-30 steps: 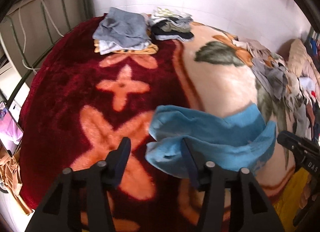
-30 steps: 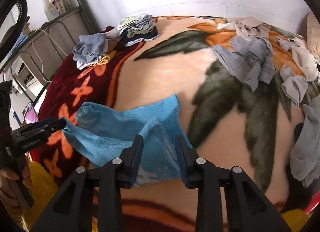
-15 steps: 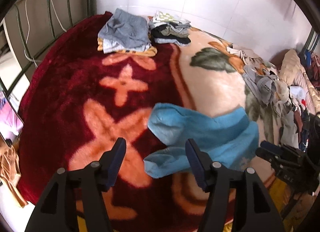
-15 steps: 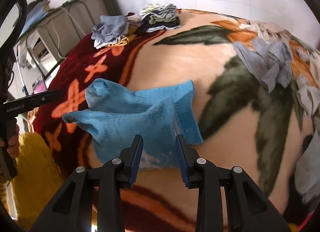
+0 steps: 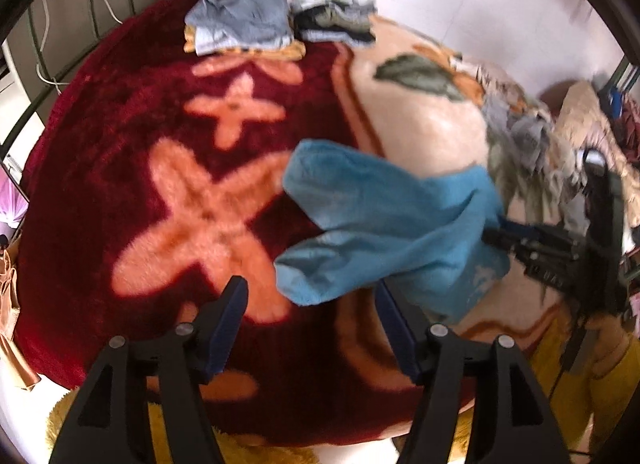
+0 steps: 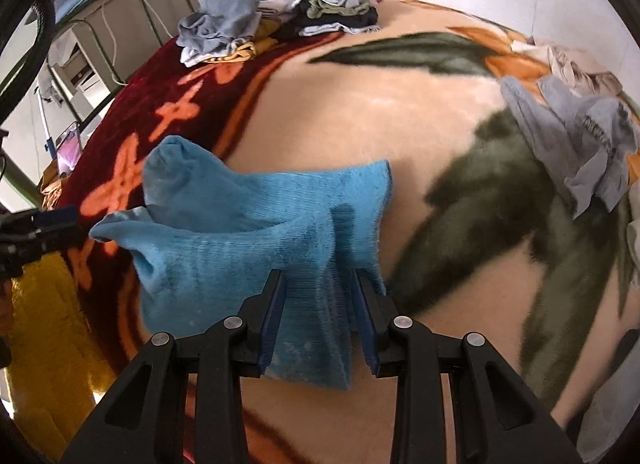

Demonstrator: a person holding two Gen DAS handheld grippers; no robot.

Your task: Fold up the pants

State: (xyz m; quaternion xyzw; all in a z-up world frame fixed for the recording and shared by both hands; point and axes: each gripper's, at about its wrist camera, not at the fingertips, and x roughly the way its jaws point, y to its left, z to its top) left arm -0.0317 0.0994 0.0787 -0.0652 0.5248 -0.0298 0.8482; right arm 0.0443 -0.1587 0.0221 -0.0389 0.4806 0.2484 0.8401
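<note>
Small blue knit pants (image 5: 384, 220) lie on the plush blanket (image 5: 120, 152), the two legs stacked and pointing left. My right gripper (image 6: 317, 280) is shut on a bunched fold at the waist end of the pants (image 6: 248, 216), low over the cream part of the blanket. It shows at the right in the left wrist view as the right gripper (image 5: 520, 238). My left gripper (image 5: 308, 292) is opening. The lower leg's end lies just ahead of its tips, and the pads do not press on it. At the left edge of the right wrist view I see the left gripper (image 6: 52, 220).
Two stacks of folded clothes (image 5: 240, 24) (image 5: 336, 20) sit at the far edge of the bed. A heap of unfolded grey garments (image 6: 572, 136) lies to the right. A metal bed rail (image 5: 40, 76) with cables runs along the left. A yellow sleeve (image 6: 48, 324) is near.
The left gripper's jaws have widened and drawn back off the leg end. The right gripper has sunk toward the blanket with the waist end, and the pants lie flatter.
</note>
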